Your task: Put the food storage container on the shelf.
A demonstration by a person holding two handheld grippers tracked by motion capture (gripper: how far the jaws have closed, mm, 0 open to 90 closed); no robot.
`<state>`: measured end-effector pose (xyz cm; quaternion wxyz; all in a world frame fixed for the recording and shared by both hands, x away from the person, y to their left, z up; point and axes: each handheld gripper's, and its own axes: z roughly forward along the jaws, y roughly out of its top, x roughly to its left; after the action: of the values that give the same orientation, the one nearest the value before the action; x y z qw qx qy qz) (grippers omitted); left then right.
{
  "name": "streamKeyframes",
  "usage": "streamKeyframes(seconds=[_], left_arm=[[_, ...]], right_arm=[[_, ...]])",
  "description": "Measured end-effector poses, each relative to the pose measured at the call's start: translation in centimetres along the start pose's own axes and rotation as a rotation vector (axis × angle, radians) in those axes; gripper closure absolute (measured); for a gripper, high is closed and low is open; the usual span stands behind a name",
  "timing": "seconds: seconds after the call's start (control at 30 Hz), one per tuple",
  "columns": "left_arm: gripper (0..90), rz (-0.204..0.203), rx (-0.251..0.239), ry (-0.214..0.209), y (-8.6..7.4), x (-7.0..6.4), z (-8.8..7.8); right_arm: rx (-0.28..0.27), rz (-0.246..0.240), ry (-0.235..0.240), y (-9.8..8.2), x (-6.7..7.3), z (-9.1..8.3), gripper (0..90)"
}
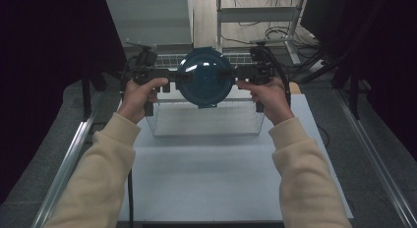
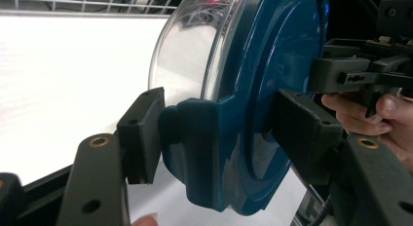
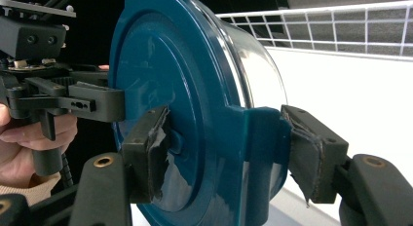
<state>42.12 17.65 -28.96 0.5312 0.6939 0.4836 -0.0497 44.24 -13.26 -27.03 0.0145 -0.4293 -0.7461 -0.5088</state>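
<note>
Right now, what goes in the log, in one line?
left gripper: shut on container | right gripper: shut on container | container: held above basket, lid on

The high view is dim with black side edges, while both gripper views blow the white table (image 2: 63,89) out to glare and streak reflections across the blue lid (image 3: 165,89).

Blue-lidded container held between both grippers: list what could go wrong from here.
1. The container hangs above the wire basket, pinched only at its lid's side tabs by the left gripper and right gripper; a slip would likely drop it.
2. The right gripper's pads look torn, which may weaken grip.
</note>
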Motion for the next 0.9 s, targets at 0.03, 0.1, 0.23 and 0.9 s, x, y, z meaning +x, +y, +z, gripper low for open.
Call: streamKeyframes(seconds=[0.03,0.1,0.23,0.9], left_arm=[[37.7,-0.004,-0.002,0.0,0.2,0.3,0.2],[37.6,-0.002,0.006,0.004,0.7,0.7,0.5],[37.4,-0.039,0.022,0.01,1.1,1.9,1.6],[35.2,-0.249,-0.004,-0.027,2.3,5.8,4.6]], right_arm=[[0.0,0.0,-0.001,0.3,-0.2,0.2,37.0],[0.003,0.006,0.0,0.7,-0.7,0.6,37.0],[0.019,0.036,0.006,0.9,-2.0,1.7,37.0],[-0.005,0.351,0.021,1.3,-6.9,4.7,35.8]])
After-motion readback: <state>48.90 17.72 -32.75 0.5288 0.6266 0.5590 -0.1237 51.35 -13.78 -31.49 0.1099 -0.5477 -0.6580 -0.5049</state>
